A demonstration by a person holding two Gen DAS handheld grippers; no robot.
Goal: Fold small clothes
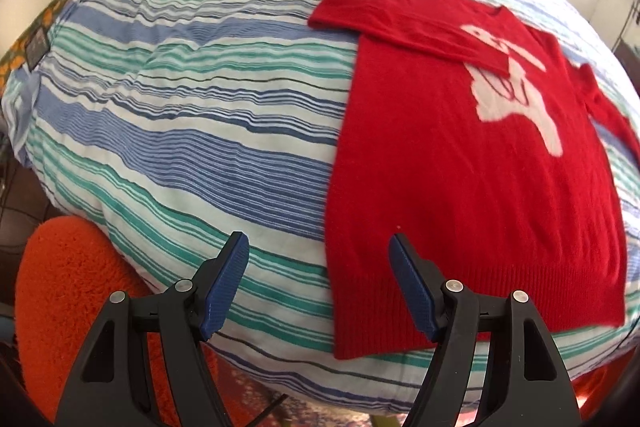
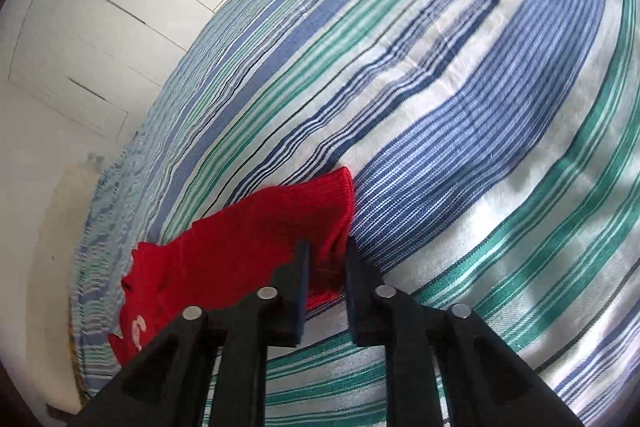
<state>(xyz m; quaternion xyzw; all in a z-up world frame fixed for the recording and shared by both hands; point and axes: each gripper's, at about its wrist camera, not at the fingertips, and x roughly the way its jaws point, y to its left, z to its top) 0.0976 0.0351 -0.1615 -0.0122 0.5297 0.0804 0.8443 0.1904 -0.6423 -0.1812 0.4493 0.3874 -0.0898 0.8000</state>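
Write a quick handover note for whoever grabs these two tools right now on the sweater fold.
Left tool: open, empty, hovering near the sweater's bottom hem at its left corner.
Right tool: jaws narrowly apart around the cuff of the right sleeve; whether they actually pinch it cannot be told.
Red sweater: lies flat, front up, on the striped bedspread.
Done: the left sleeve is folded across the chest, over part of the white figure.
Left: fold the right sleeve in the same way, then fold the body.
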